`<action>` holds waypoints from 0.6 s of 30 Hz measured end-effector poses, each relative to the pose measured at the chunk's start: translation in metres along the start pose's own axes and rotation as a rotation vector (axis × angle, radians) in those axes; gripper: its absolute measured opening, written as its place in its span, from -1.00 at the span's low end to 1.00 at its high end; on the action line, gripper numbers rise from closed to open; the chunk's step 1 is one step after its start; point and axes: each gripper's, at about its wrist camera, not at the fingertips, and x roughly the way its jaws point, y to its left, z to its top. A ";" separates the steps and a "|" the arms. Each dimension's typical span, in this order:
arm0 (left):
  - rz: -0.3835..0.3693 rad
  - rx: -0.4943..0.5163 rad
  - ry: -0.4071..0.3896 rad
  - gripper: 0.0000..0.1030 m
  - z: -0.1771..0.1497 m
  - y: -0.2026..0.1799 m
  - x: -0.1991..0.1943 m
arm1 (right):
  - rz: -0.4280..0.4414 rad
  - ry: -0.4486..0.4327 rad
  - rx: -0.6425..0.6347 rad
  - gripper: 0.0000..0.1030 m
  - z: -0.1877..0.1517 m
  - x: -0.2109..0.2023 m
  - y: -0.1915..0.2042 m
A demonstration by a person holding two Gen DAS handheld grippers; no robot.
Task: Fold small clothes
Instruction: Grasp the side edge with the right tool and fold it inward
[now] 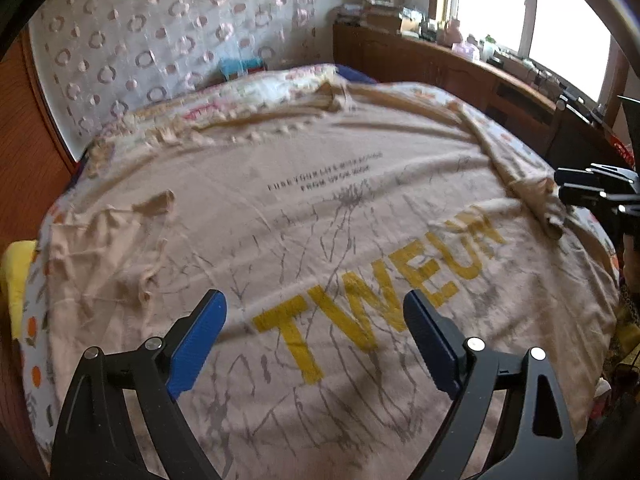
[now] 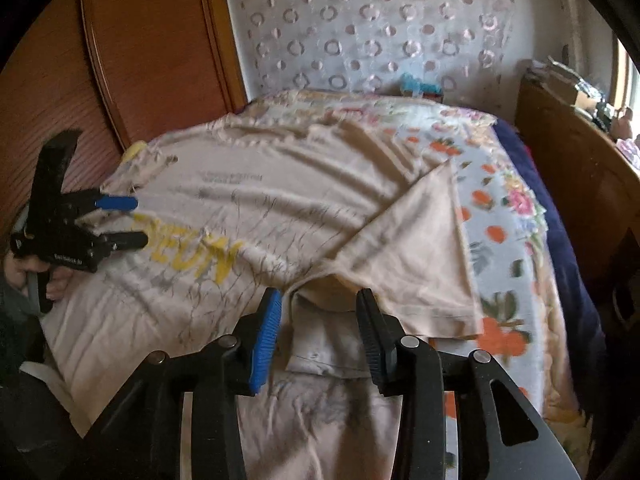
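A beige T-shirt point(image 1: 320, 220) with yellow letters and a grey branch print lies spread flat on the bed. My left gripper point(image 1: 314, 304) hangs open just above the yellow letters, nothing between its blue pads. In the right wrist view it shows at the shirt's left edge point(image 2: 138, 220), held by a hand point(image 2: 56, 280). The shirt's right sleeve point(image 2: 412, 248) is folded inward over the body point(image 2: 260, 200). My right gripper point(image 2: 319, 300) stands open at the base of that fold, its pads off the cloth. It also shows at the right edge as the right gripper point(image 1: 560, 186).
A floral bedsheet point(image 2: 500, 208) with orange fruit covers the bed. A dark blue blanket point(image 2: 560, 220) runs along its right side. A wooden panel point(image 2: 140, 60) stands at the left, and a cluttered wooden cabinet point(image 1: 440, 68) under the window. A yellow cloth point(image 1: 16, 272) lies at the bed's left edge.
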 end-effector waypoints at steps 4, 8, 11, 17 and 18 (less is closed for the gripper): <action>-0.023 -0.037 -0.072 0.76 -0.002 -0.001 -0.028 | -0.041 -0.054 0.022 -0.21 0.002 -0.024 -0.012; -0.028 -0.050 -0.121 0.76 -0.005 -0.003 -0.048 | -0.115 -0.049 0.065 -0.21 0.000 -0.022 -0.038; -0.018 -0.043 -0.145 0.76 -0.009 -0.005 -0.058 | -0.141 -0.007 0.094 -0.21 -0.003 -0.006 -0.055; -0.014 -0.064 -0.166 0.76 -0.024 -0.006 -0.070 | -0.141 0.060 0.130 -0.21 -0.010 0.023 -0.064; -0.013 -0.064 -0.166 0.76 -0.025 -0.006 -0.070 | -0.146 0.059 0.110 -0.21 -0.010 0.025 -0.061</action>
